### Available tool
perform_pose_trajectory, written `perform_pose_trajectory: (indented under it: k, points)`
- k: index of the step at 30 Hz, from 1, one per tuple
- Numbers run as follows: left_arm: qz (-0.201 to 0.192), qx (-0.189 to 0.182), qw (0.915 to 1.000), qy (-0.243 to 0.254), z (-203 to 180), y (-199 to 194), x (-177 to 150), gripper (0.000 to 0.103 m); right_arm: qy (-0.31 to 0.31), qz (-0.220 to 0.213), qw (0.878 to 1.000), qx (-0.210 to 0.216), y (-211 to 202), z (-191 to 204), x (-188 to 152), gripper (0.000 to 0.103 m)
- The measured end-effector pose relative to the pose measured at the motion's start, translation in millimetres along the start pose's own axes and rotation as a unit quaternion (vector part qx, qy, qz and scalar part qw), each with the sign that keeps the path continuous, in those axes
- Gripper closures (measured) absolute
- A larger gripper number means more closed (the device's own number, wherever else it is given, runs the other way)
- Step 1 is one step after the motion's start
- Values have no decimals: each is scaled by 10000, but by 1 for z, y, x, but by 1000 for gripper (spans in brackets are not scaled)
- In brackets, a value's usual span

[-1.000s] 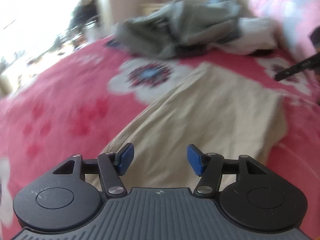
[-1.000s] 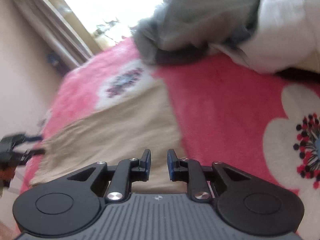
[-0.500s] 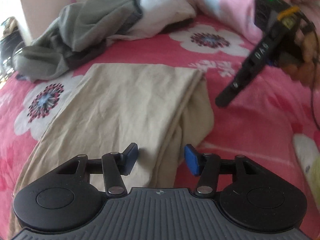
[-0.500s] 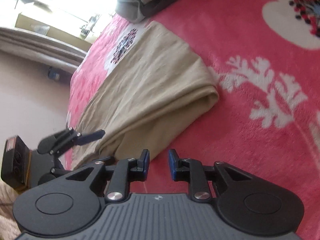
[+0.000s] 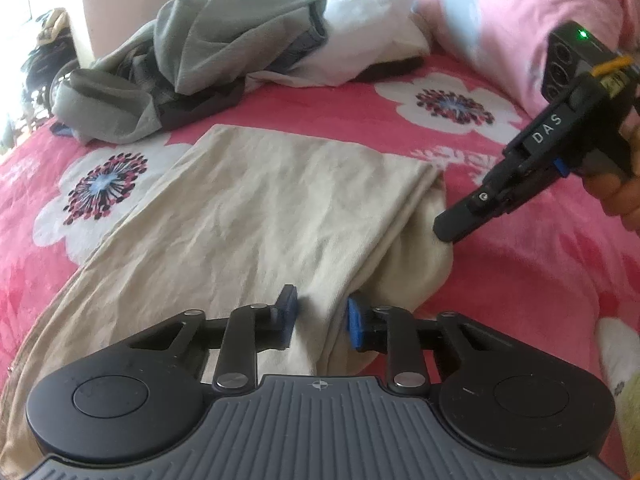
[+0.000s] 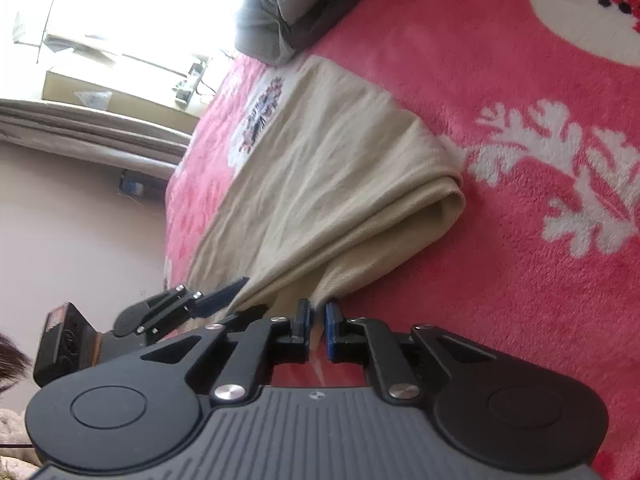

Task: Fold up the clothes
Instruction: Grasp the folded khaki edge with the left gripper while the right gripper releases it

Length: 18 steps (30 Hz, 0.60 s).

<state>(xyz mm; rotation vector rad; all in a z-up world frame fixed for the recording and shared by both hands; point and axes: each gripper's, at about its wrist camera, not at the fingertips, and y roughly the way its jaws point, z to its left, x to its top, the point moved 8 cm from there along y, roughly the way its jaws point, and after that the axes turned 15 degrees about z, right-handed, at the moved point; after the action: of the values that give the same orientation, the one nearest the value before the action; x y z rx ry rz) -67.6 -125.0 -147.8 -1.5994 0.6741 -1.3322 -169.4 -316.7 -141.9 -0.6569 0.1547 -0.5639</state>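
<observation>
A beige garment (image 5: 256, 216) lies folded lengthwise on the pink flowered blanket (image 5: 520, 264); it also shows in the right wrist view (image 6: 320, 184). My left gripper (image 5: 320, 316) is open, its jaws astride the garment's folded near edge. My right gripper (image 6: 317, 326) is nearly shut, with the garment's edge in the narrow gap between its pads. The right gripper also shows in the left wrist view (image 5: 452, 232), its tip at the garment's right side. The left gripper shows in the right wrist view (image 6: 224, 296).
A pile of grey and white clothes (image 5: 224, 52) lies at the far side of the bed. A pink pillow (image 5: 500, 16) sits at the far right. A bright window and a ledge (image 6: 100, 60) are beyond the bed.
Both grippers have moved in onto the beige garment's near edge. The left jaws have narrowed a little around the fold. The right gripper's tip now reaches the cloth.
</observation>
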Motion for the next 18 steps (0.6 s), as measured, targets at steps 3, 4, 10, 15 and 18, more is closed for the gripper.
perform_pose_trajectory:
  k: [3,4,10,15,18]
  points:
    - [45,-92,9999,-106,2,1,1,81,161,-75,9996,231,-3,-2,2,96]
    - [82,-121,9998,-147,3,2,1,80,178,-66,9995,241,-1,-2,3,96]
    - [171,-69,9996,-198,1,6,6,74,279,40,9996,64,13,-6,10,94]
    - [94,-60,9996,-257,-1,5,10,74,107,-38,9999,-25,18,-2,9,96]
    - [64,-139,9993,-347,0,3,13,74,91,-303,9986,413,8,6,15,98]
